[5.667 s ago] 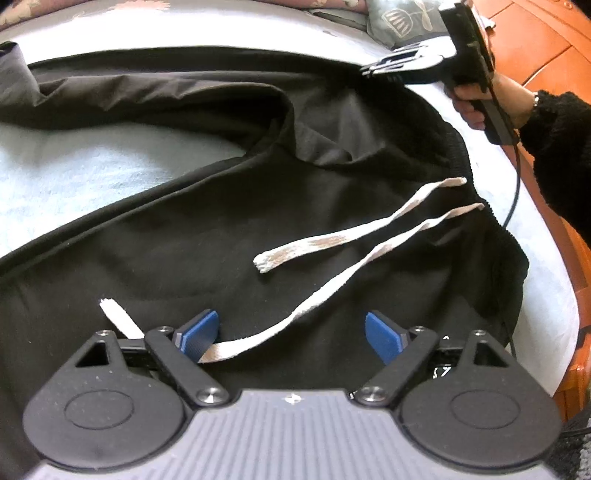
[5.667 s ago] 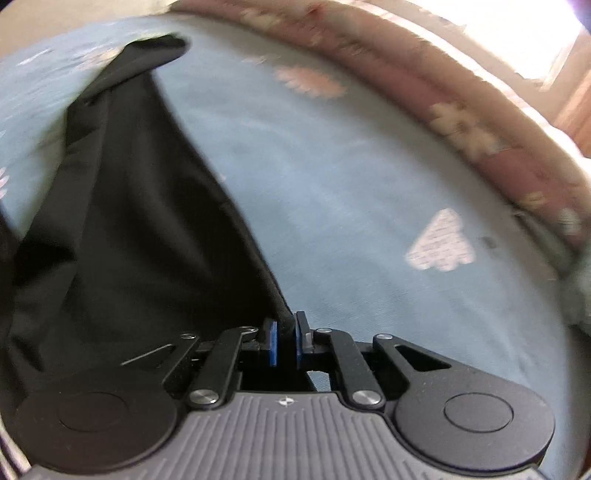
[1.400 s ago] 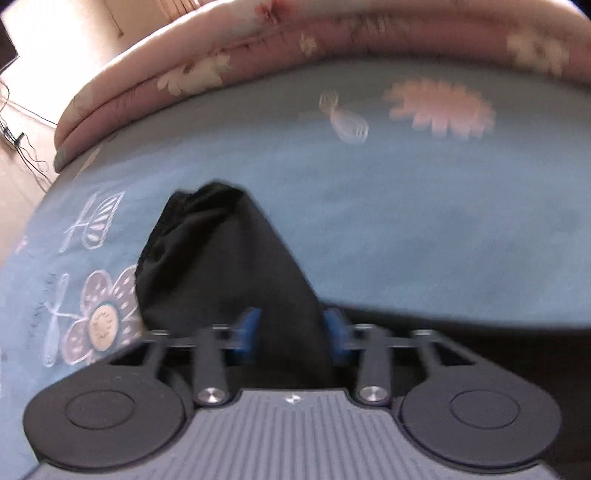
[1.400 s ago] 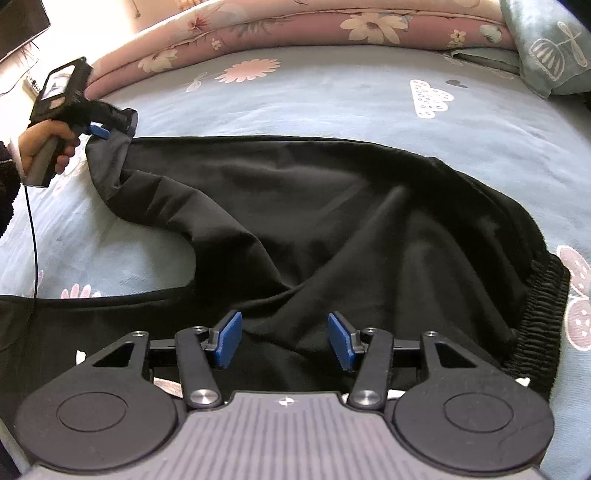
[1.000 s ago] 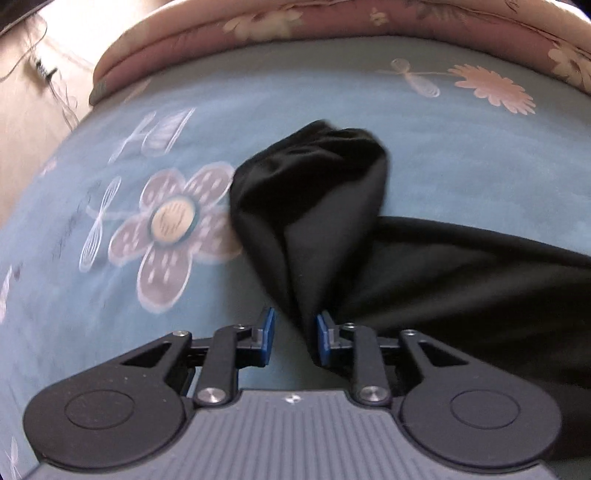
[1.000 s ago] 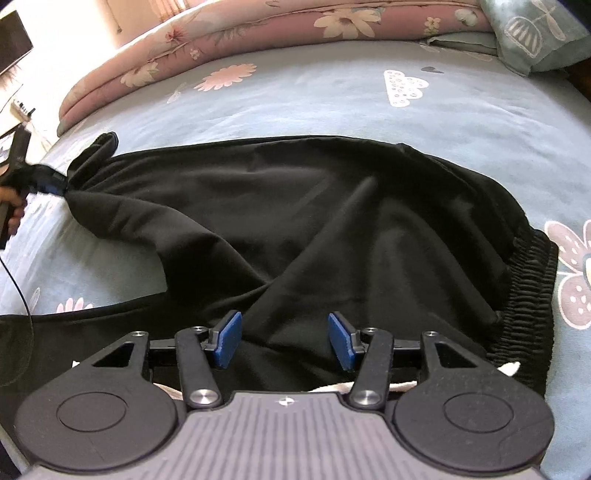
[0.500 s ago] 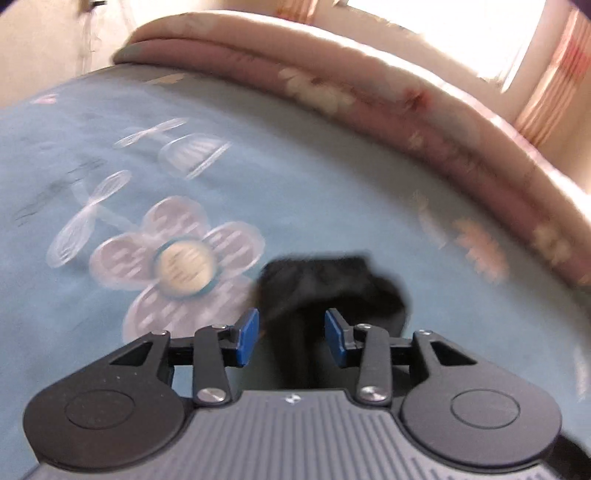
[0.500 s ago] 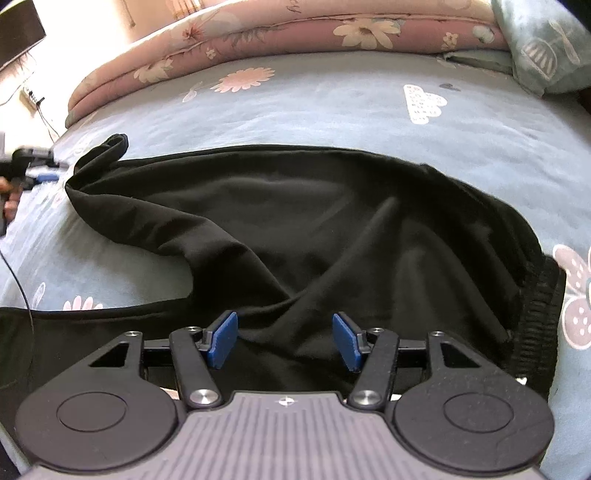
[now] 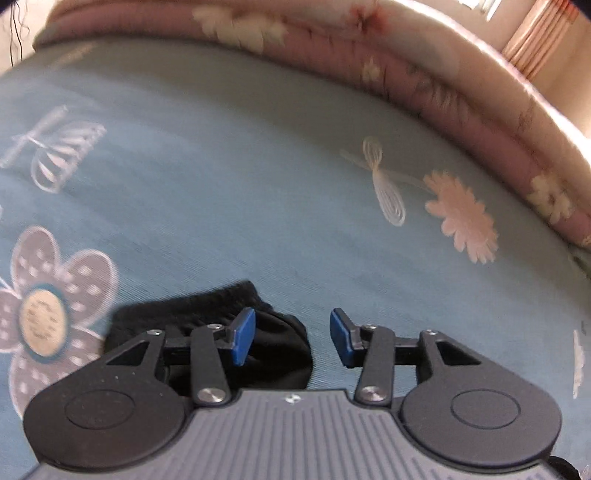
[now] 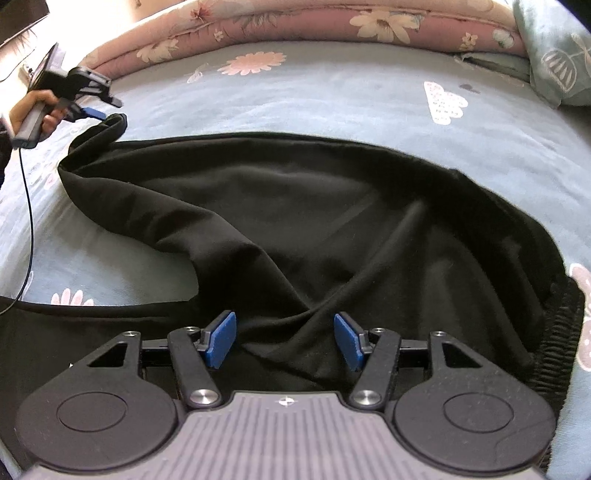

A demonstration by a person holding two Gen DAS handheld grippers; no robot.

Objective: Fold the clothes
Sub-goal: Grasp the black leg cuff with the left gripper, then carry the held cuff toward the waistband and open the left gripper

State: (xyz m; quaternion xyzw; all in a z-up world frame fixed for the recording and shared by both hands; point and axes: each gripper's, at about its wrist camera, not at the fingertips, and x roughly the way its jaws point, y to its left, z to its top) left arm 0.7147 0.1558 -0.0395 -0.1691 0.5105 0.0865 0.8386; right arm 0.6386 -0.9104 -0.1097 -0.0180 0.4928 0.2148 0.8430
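Black trousers (image 10: 314, 229) lie spread across the blue bedsheet in the right wrist view, with the ribbed waistband (image 10: 557, 332) at the right and one leg running far left to its cuff (image 10: 112, 125). My right gripper (image 10: 284, 339) hovers open over the crumpled middle of the trousers. In the left wrist view the black cuff (image 9: 207, 314) lies on the sheet under and just left of my open left gripper (image 9: 291, 341), nothing between its blue pads. From the right wrist view the left gripper (image 10: 94, 107), held by a hand, sits right beside the cuff.
The bed has a blue flowered sheet (image 9: 258, 184) and a rolled pink floral quilt (image 10: 295, 22) along its far side. A grey-green pillow (image 10: 554, 48) sits at the far right corner. A black cable (image 10: 27, 221) trails from the left gripper across the sheet.
My left gripper pulled the trouser leg out to the left, then let go of the cuff and opened. It has since swung right. The right gripper stayed open over the trousers.
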